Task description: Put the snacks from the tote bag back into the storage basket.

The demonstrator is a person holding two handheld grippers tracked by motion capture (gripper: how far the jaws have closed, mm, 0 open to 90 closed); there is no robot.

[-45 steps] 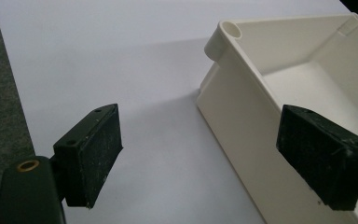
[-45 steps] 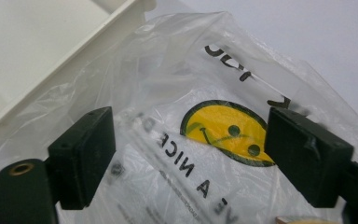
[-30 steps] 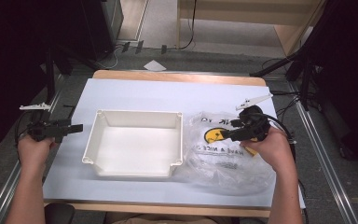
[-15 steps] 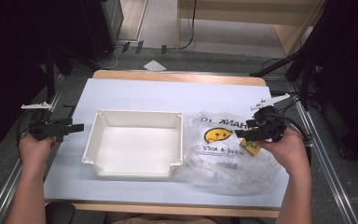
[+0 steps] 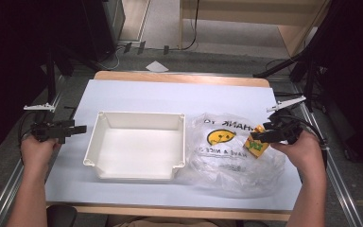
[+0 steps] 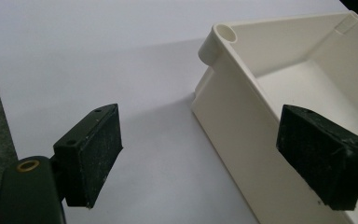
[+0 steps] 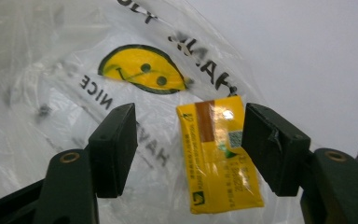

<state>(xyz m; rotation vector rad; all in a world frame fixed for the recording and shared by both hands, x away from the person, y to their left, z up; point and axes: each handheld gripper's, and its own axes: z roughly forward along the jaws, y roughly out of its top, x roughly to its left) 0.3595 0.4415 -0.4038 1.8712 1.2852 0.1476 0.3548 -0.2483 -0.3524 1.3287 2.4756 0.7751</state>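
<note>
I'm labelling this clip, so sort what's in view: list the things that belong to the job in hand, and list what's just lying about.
In the job:
- yellow packet, between the open fingers of the right gripper
- clear smiley-face bag under it
- white bin, beside the open left gripper

Lying about:
- white paper scrap on the floor beyond the table
- cables on the floor

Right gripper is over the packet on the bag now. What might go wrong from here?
1. The right gripper, whose jaws have just been opening, straddles the small yellow foil packet; the packet sits off-centre, so closing may clip one edge.
2. The crinkled clear plastic smiley bag underneath might get pinched and lifted along.
</note>
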